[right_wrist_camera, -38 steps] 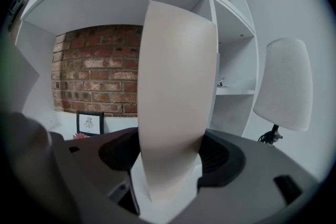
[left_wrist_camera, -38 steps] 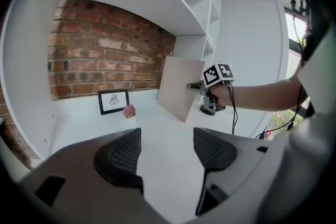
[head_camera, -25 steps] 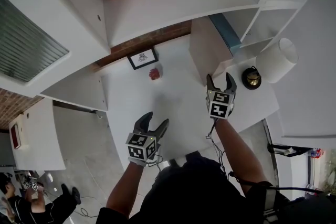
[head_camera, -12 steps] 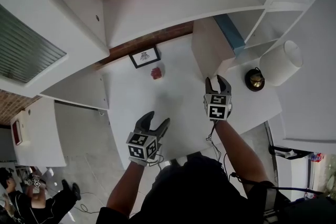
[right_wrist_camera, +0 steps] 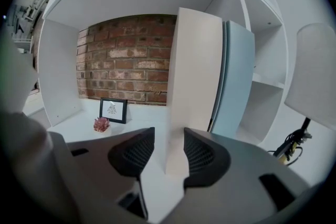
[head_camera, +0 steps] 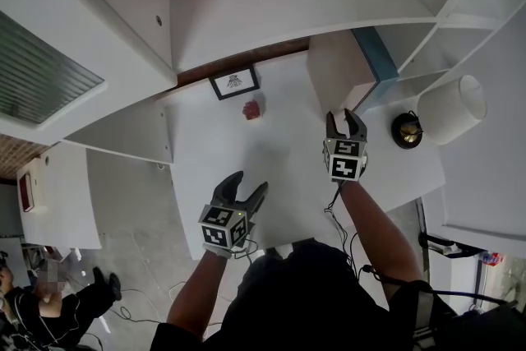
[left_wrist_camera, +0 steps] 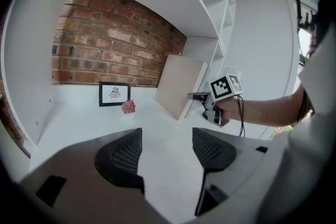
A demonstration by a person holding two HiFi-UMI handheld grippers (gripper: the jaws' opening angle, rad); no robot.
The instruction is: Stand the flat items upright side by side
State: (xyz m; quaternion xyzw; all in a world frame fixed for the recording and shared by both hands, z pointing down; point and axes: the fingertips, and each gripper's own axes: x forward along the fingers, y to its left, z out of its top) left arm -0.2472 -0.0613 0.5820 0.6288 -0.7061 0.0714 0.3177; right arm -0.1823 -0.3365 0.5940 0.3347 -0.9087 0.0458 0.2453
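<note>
A tall beige book (head_camera: 335, 78) stands upright at the back right of the white desk (head_camera: 279, 168), with a grey-blue book (head_camera: 376, 53) upright against its right side. My right gripper (head_camera: 343, 117) is at the beige book's near edge. Its jaws have just been closing, and that edge (right_wrist_camera: 181, 113) sits between them with the pads against it. From the left gripper view, the right gripper (left_wrist_camera: 202, 97) meets the beige book (left_wrist_camera: 181, 86) at its lower corner. My left gripper (head_camera: 249, 182) hangs open over the desk's front left, nothing between its jaws (left_wrist_camera: 167, 136).
A small framed picture (head_camera: 233, 82) leans on the brick wall and a pink ornament (head_camera: 253, 109) sits before it. Right of the books are a dark round object (head_camera: 406, 130) and a white lampshade (head_camera: 450, 109). White shelf walls enclose the desk.
My right gripper moved forward onto the beige book's near edge and its jaws narrowed around it. The left gripper stayed where it was.
</note>
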